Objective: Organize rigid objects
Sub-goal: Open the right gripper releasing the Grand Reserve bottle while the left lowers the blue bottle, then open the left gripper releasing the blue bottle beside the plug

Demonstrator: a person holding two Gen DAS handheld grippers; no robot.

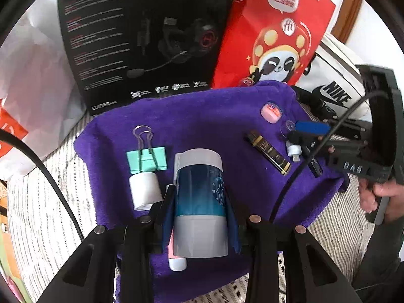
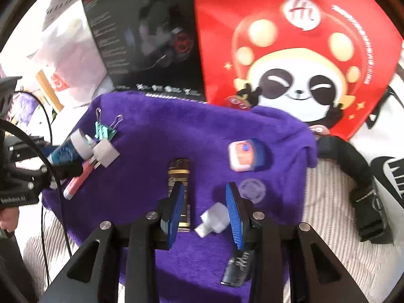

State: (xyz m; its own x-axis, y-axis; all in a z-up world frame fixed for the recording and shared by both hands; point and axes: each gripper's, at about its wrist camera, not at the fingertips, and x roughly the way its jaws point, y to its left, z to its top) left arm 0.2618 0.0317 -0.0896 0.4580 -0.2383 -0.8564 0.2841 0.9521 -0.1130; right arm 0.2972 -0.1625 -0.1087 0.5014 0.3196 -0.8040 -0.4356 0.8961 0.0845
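My left gripper (image 1: 200, 202) is shut on a blue and white cylinder bottle (image 1: 199, 202) and holds it over the purple towel (image 1: 202, 116). A white tape roll (image 1: 145, 190) and a green binder clip (image 1: 147, 160) lie to its left; a pink and white tube (image 1: 176, 262) lies under the bottle. My right gripper (image 2: 205, 202) is open above a white USB adapter (image 2: 213, 219). A black and gold tube (image 2: 179, 176) lies by its left finger, a black stick (image 2: 236, 270) below the right one. A pink tin (image 2: 242, 156) and a clear round cap (image 2: 252, 190) lie further ahead.
A black headset box (image 1: 141, 38) and a red panda bag (image 1: 275, 32) stand behind the towel. A white Nike bag (image 1: 333, 85) and a black strap (image 2: 358, 176) lie to the right. The towel rests on striped bedding (image 1: 50, 202). A white plastic bag (image 1: 32, 80) lies at the left.
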